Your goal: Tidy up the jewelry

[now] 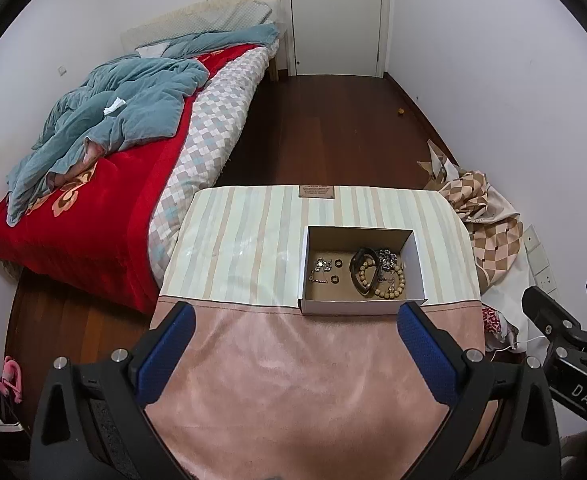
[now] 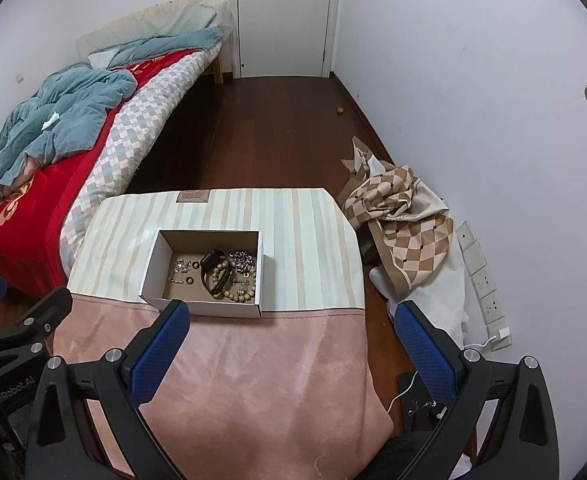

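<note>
Jewelry (image 1: 367, 270) lies in an open white box (image 1: 420, 268) on a cloth-covered table (image 1: 293, 380); the left gripper (image 1: 295, 322) and right gripper (image 2: 291, 318) hover short of the box, jaws spread wide, holding nothing. Beside the table stands a bed (image 1: 93, 160).

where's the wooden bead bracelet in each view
Left wrist view: bead bracelet lies in the right half of the open box, right of centre.
Right wrist view: bead bracelet in the same box, left of centre.
Shared landmark: the white door.
</note>
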A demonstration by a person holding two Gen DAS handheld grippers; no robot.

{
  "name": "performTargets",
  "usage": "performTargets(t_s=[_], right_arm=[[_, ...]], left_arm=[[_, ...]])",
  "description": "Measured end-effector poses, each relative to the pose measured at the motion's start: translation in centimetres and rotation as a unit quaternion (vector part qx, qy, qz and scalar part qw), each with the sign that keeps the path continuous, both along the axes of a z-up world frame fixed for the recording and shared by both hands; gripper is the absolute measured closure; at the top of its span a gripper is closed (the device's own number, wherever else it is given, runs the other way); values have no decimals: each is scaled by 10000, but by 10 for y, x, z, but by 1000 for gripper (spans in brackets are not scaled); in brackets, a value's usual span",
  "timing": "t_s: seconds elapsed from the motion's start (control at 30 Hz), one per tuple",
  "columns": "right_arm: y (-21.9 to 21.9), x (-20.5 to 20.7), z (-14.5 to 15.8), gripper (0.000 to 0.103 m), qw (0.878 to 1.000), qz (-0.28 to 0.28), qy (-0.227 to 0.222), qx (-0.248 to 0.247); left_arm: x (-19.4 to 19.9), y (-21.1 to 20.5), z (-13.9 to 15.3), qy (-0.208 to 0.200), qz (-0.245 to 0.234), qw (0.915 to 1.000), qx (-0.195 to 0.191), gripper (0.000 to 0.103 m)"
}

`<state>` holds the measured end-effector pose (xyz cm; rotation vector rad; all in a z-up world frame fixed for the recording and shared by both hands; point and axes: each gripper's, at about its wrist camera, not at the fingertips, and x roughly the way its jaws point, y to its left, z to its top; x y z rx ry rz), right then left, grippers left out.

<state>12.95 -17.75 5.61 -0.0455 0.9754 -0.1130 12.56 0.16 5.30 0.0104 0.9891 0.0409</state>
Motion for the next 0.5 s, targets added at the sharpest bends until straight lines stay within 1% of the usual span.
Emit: performTargets(t_s=[0.3, 0.5], right_arm=[[0, 0, -2, 0, 10000, 22, 1, -18], [3, -1, 0, 0, 10000, 52, -7, -44]], left_arm=[[-2, 3, 1, -110, 76, 9999, 12, 0], [-4, 4, 2, -100, 81, 9999, 6, 0]])
